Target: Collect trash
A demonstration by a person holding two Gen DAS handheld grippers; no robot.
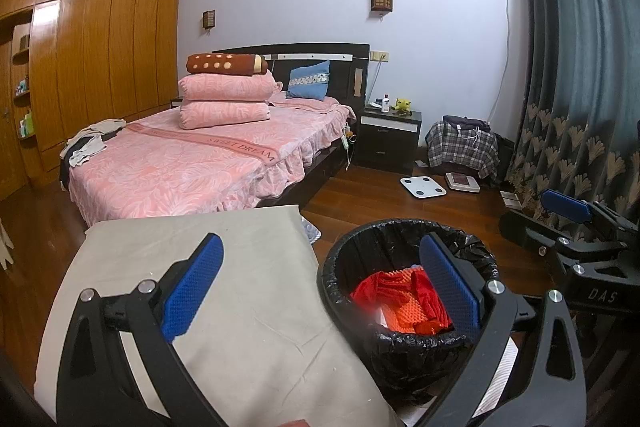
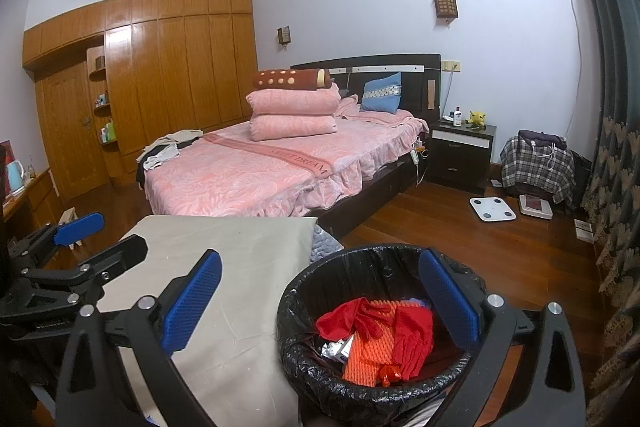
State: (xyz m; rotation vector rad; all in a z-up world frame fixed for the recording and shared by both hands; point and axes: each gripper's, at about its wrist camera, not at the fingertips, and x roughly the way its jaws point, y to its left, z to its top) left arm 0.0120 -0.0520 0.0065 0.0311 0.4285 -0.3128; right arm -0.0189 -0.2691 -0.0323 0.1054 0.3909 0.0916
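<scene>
Black crinkled plastic lines the round bin (image 2: 372, 379), which stands on the floor just beside the beige cloth-covered counter (image 2: 240, 267). Inside lie red crumpled plastic (image 2: 412, 335), orange foam netting (image 2: 364, 351) and a bit of foil. Both the left gripper (image 1: 320, 287) and right gripper (image 2: 320, 299) hold their blue ribbed fingers (image 2: 192, 303) wide apart, gripping nothing.
</scene>
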